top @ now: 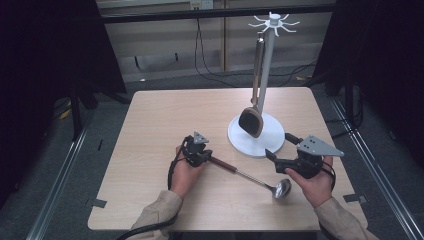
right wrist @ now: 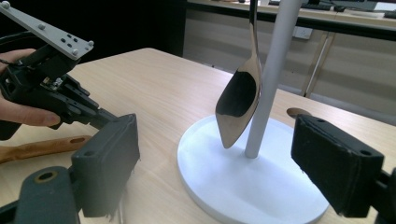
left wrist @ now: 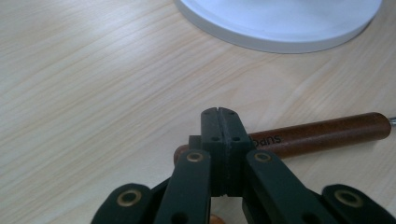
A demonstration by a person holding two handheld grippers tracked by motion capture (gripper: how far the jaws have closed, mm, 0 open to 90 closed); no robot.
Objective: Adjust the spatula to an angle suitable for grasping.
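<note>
Nearest you, your left gripper (top: 198, 150) sits low over the wooden end of the ladle (top: 250, 176), which lies flat on the table (top: 150, 130). In the left gripper view the jaws are pressed together with the handle (left wrist: 327, 135) passing just behind the tips, so whether they pinch it cannot be told. If a lift is intended, confirm the handle sits between the pads first; the heavy bowl (top: 281, 188) will likely tip it.

Your right gripper (top: 280, 146) hovers with its jaws spread wide and empty, facing the stand.

Farther off, the white stand (top: 256, 137) carries one wooden spoon (top: 251, 120) hanging from a top hook beside the pole (right wrist: 271, 79), its head just above the base. The remaining hooks appear free.
</note>
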